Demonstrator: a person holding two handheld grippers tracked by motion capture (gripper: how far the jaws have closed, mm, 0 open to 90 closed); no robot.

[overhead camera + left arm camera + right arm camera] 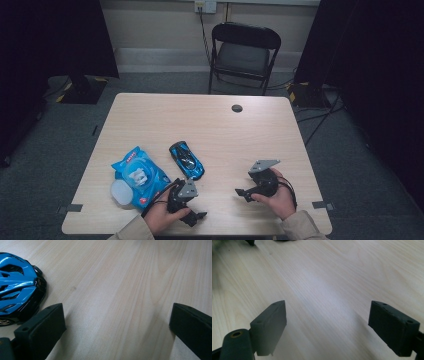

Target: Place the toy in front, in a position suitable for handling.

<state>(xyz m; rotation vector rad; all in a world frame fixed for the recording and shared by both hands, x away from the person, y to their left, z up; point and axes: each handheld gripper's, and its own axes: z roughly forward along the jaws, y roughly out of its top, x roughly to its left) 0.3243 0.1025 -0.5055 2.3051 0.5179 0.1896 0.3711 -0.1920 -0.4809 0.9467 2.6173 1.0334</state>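
At the bottom of the high view, the left gripper (pixel 192 212) and right gripper (pixel 243 194) rest low over the table (pixel 210 125), each with jaws wide apart and nothing between them. Just above the left one lies the blue toy car (pixel 186 159), with a blue wipes packet (pixel 140 175) at lower left. A black chair (pixel 243 52) stands at the top.

A pale wooden table (pixel 225 130) with a dark round hole near its far edge carries a blue toy car (pixel 186 160) and, just left, a blue wipes pack (pixel 140 175).
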